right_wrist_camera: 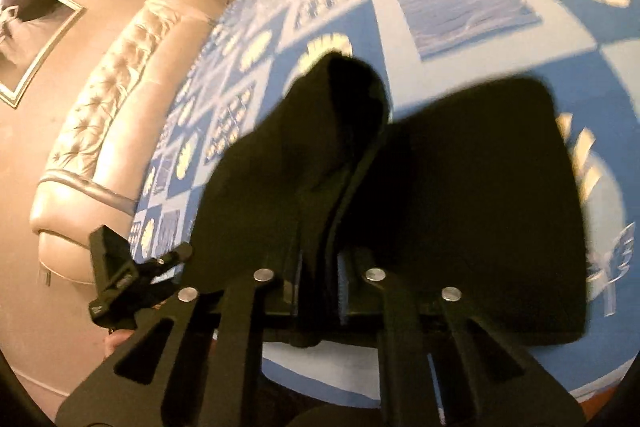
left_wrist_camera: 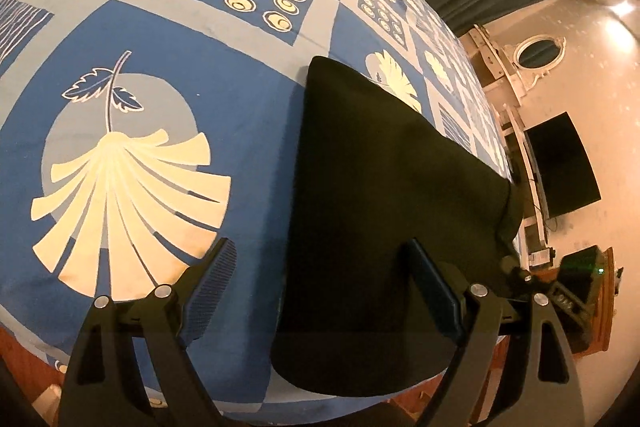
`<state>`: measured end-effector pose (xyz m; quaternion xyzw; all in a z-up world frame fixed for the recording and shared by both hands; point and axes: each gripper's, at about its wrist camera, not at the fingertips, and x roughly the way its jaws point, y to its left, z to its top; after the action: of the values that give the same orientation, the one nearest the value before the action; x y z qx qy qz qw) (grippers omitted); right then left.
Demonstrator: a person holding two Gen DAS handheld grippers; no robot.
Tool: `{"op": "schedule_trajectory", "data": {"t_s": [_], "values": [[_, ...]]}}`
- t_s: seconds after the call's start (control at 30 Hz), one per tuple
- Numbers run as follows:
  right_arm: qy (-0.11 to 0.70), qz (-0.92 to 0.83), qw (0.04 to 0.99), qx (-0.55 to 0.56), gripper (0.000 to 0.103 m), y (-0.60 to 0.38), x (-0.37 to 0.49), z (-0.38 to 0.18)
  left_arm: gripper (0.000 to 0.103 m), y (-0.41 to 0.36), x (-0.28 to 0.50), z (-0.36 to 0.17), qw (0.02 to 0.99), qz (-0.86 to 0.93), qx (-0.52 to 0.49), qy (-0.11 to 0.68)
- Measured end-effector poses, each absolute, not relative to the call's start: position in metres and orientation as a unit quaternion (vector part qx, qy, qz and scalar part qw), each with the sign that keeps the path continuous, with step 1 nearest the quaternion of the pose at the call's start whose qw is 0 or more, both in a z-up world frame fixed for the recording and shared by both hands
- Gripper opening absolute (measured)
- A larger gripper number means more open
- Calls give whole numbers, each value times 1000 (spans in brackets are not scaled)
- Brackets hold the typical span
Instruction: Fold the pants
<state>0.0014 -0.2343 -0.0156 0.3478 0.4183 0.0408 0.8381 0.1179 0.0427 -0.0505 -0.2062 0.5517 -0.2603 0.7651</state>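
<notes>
The left gripper point(left_wrist_camera: 324, 263) is hovering low over the bed with its jaws standing wide apart, one finger point(left_wrist_camera: 212, 279) over the blue bedspread point(left_wrist_camera: 160, 39) with its pale leaf print, the other finger point(left_wrist_camera: 432, 287) over the black pants point(left_wrist_camera: 380, 207). Neither finger is pressing on the cloth. The pants are lying folded in a dark slab near the bed's edge, their far corner pointing up the bedspread. Beyond the bed's right side a dark screen point(left_wrist_camera: 560, 167) is hanging on a beige wall. In the right wrist view, a padded cream headboard point(right_wrist_camera: 108, 107) is standing at the left, with a framed picture point(right_wrist_camera: 28, 39) above it. The right gripper point(right_wrist_camera: 320, 259) is pinching the pants point(right_wrist_camera: 460, 187) with its jaws clamped together on a raised fold of the black cloth, which is bunching up ahead of the fingers while the rest is lying flat to the right.
</notes>
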Motion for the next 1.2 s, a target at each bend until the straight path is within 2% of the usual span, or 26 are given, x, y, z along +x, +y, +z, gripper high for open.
{"op": "schedule_trajectory", "data": {"t_s": [0.17, 0.7, 0.87, 1.2], "values": [[412, 23, 850, 329, 7, -256, -13, -6, 85, 36, 113, -50, 764, -270, -197, 552], [416, -16, 841, 347, 7, -293, -47, -36, 85, 26, 109, -54, 755, -287, -185, 559], [408, -24, 856, 318, 7, -288, -48, -21, 86, 22, 106, -53, 750, -302, -182, 560], [445, -52, 838, 310, 8, -309, -44, -44, 85, 15, 109, -58, 741, -309, -177, 570]]}}
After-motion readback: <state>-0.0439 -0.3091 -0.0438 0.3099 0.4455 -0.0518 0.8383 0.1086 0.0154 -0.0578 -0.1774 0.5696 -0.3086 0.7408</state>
